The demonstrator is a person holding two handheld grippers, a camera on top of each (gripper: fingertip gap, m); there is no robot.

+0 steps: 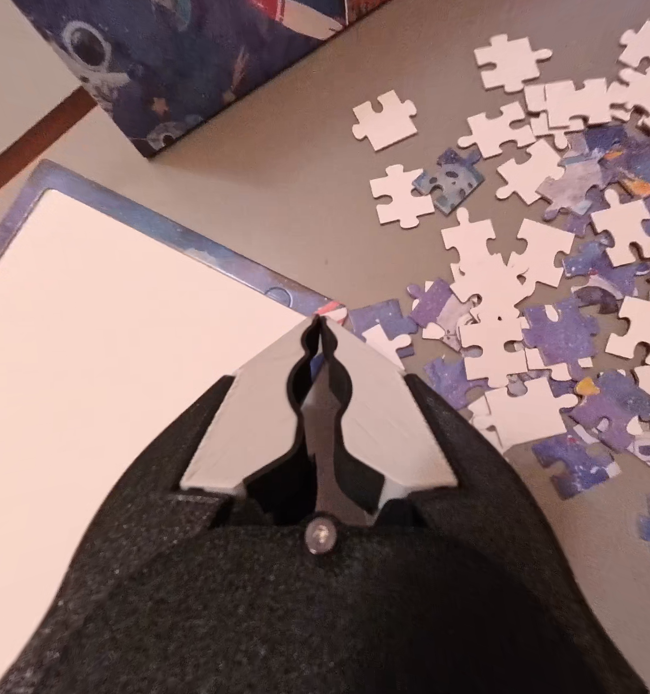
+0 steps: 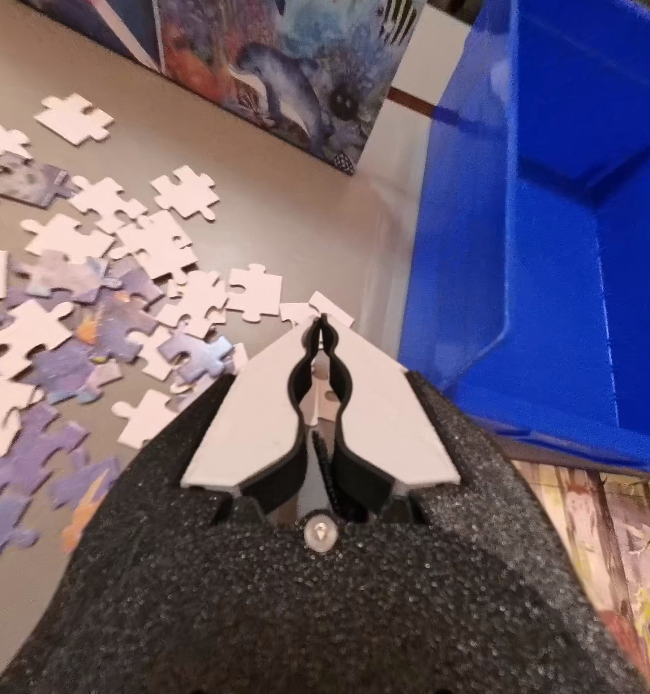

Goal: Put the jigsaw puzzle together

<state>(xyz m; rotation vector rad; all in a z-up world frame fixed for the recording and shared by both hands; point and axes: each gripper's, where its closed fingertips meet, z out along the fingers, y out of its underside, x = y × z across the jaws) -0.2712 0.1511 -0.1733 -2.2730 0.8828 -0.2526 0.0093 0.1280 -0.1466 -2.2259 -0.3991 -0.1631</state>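
The loose puzzle pieces (image 1: 541, 263) lay heaped on the counter (image 1: 278, 157) at the frame's right, many face-down, beside the empty puzzle tray (image 1: 128, 300) at left, probably for sorting. The left gripper (image 1: 320, 322) was closed at the tray's corner, apparently pinching a piece, though I couldn't be sure. The right gripper (image 2: 321, 319) was closed and seemingly empty near the blue bin (image 2: 541, 225).

A puzzle tray (image 1: 188, 229) with a blue printed border and a blank cream centre lies flat on the table, holding no pieces. To its right, loose pieces (image 1: 541, 285) lie scattered and overlapping, many white side up, others showing purple-blue space art. The pile (image 2: 90, 285) stays unassembled.
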